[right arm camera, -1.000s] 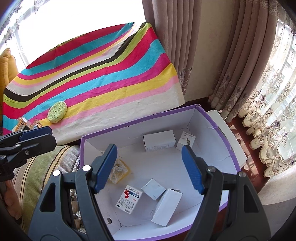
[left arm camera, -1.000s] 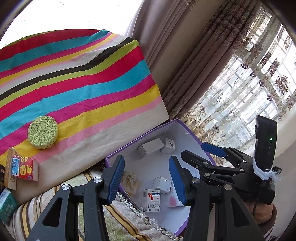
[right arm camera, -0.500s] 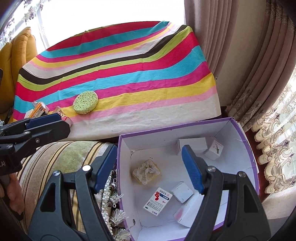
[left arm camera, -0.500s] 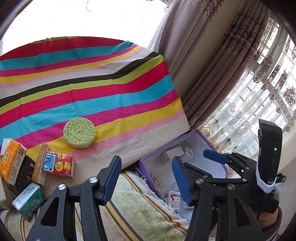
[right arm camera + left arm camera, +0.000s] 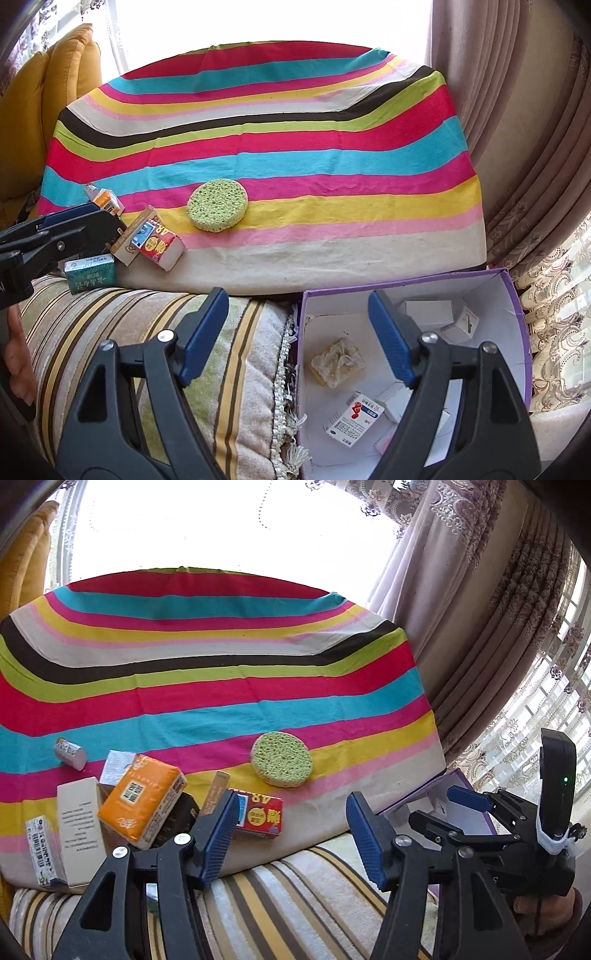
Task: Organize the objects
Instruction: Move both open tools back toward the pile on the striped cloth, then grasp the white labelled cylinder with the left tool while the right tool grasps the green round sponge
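My left gripper [image 5: 291, 834] hangs over the near edge of the striped tablecloth [image 5: 221, 686], its jaws opening with nothing between them. Just beyond its left pad lie a red box [image 5: 258, 814], an orange tissue pack [image 5: 142, 801] and a white box [image 5: 79, 830] in a pile. The round green sponge [image 5: 281, 758] sits farther back. My right gripper [image 5: 299, 332] is also opening and empty, over the left wall of the purple box [image 5: 513, 317]. That box holds several small cartons and a yellowish sponge [image 5: 338, 362]. The left gripper [image 5: 74, 225] shows at the left edge.
A striped sofa cushion [image 5: 129, 332] lies under both grippers, between table and purple box. A green pack [image 5: 90, 275] sits at the table's near left corner. Curtains [image 5: 524, 147] hang on the right, and a yellow cushion [image 5: 48, 92] stands far left.
Both views have swung left, away from the purple box and toward the striped table. The pile of boxes has come into the left view. Both pairs of jaws stand wider.
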`<state>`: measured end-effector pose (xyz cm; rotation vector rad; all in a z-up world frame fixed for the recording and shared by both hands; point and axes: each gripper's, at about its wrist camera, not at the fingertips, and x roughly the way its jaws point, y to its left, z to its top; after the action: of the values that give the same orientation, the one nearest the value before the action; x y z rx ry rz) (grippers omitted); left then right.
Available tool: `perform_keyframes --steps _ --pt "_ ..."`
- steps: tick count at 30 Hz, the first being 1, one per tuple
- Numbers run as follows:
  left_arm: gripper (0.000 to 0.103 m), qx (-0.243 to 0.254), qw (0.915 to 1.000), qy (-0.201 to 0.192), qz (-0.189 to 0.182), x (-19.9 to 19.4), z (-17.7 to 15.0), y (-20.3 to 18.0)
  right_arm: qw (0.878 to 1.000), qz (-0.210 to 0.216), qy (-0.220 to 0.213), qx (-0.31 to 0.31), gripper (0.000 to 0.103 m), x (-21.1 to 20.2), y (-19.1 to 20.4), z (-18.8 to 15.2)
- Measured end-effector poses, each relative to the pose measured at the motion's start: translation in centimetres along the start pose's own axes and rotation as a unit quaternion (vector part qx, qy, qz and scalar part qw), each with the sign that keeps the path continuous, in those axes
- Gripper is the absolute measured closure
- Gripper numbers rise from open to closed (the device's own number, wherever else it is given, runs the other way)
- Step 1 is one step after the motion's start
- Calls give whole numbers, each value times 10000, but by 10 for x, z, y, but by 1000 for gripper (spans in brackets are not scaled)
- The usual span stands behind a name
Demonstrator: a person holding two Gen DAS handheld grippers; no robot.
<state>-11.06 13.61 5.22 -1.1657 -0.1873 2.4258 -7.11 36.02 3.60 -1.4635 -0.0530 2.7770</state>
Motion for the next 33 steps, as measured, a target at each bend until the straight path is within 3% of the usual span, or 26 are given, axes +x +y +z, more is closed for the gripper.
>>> perform_keyframes --steps 7,13,23,28,33 --pt "38 -625 9955 -217 674 -24 -2 72 9999 96 -22 -82 22 14 26 16" --pt "37 -1246 9845 -173 1219 -34 -16 133 9994 143 -2 -306 19 31 49 30" --pt "37 -2132 9647 129 1540 -37 -35 199 9979 218 219 -561 15 69 70 51" --pt "37 -1957 9680 240 1552 -26 -18 209 9966 263 360 -697 14 90 80 64" --pt "36 -1435 9790 536 1343 -3 13 214 9947 279 510 -852 14 111 90 74"
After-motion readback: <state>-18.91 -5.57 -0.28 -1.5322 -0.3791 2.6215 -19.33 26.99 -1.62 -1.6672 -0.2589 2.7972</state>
